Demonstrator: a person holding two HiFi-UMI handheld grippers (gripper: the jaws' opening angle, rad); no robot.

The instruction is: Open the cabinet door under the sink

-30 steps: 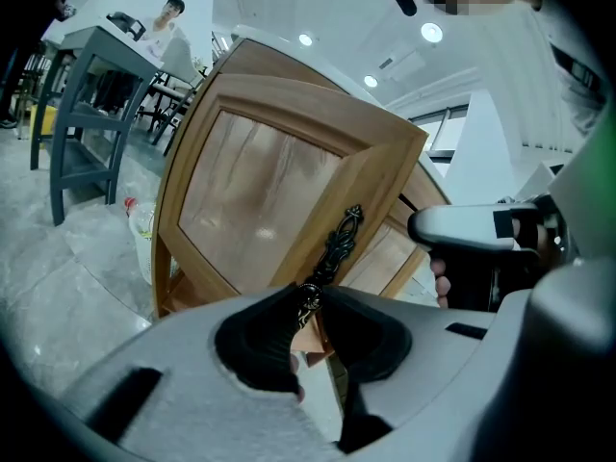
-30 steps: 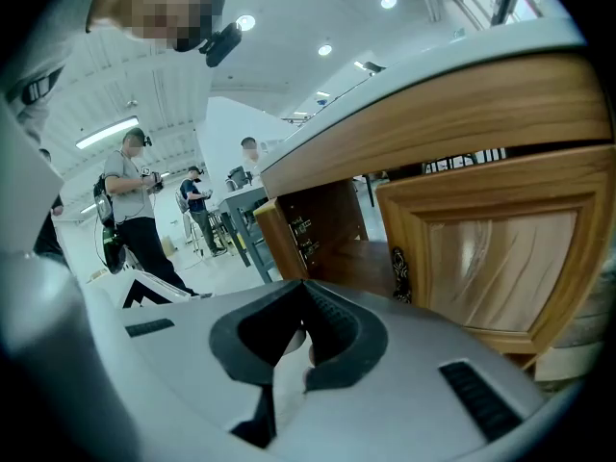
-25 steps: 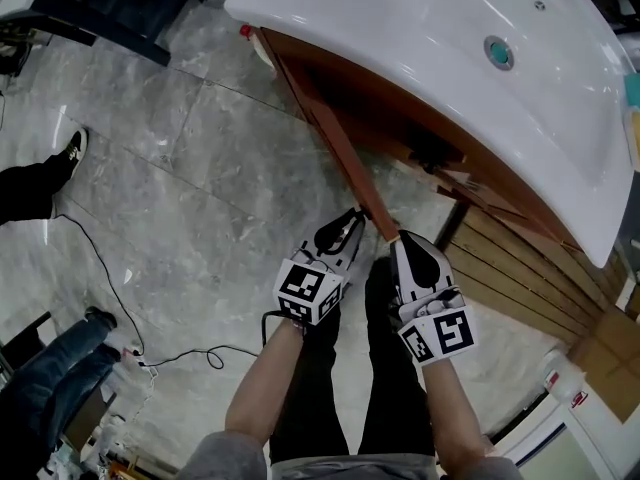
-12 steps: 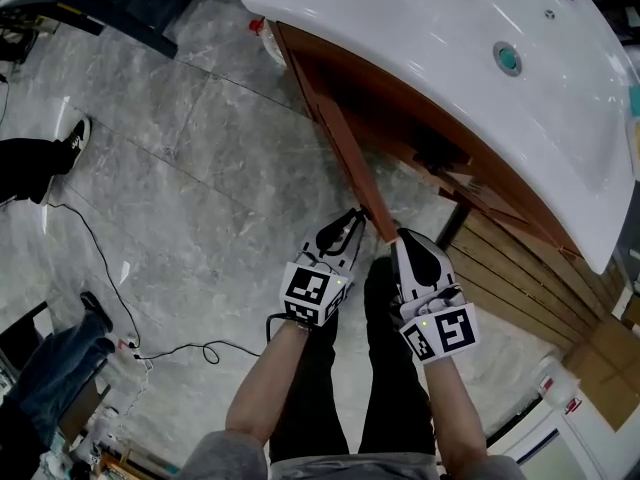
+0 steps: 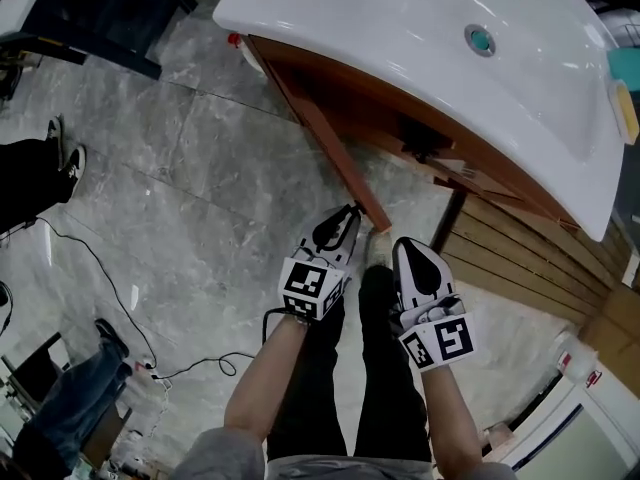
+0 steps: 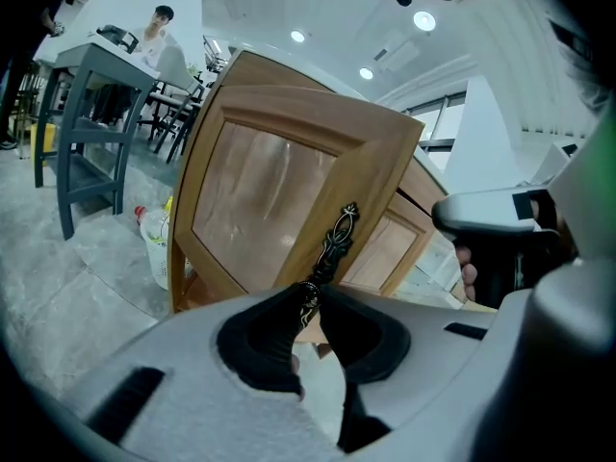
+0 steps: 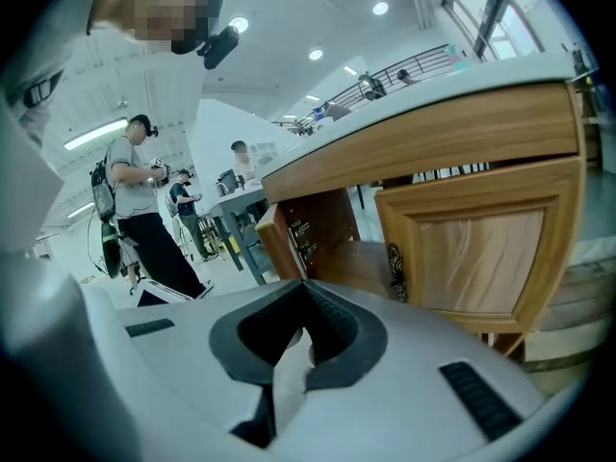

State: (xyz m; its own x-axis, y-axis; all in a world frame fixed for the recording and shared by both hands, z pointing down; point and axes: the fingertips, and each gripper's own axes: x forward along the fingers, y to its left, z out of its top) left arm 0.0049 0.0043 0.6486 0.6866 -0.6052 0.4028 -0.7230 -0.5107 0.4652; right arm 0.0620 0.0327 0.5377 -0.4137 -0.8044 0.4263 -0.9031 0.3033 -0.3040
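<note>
Standing half-open below the sink (image 5: 420, 58), the cabinet door (image 6: 269, 191) is gripped by its slanting handle (image 6: 337, 243) in the left gripper (image 6: 310, 292), nearer than the right gripper (image 7: 303, 285), closed on nothing.

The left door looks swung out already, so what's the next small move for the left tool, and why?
Probably open the left tool and release the ornate handle. Its jaws pinch the handle's lower end, and the cabinet door already stands swung well out from beneath the sink.
</note>
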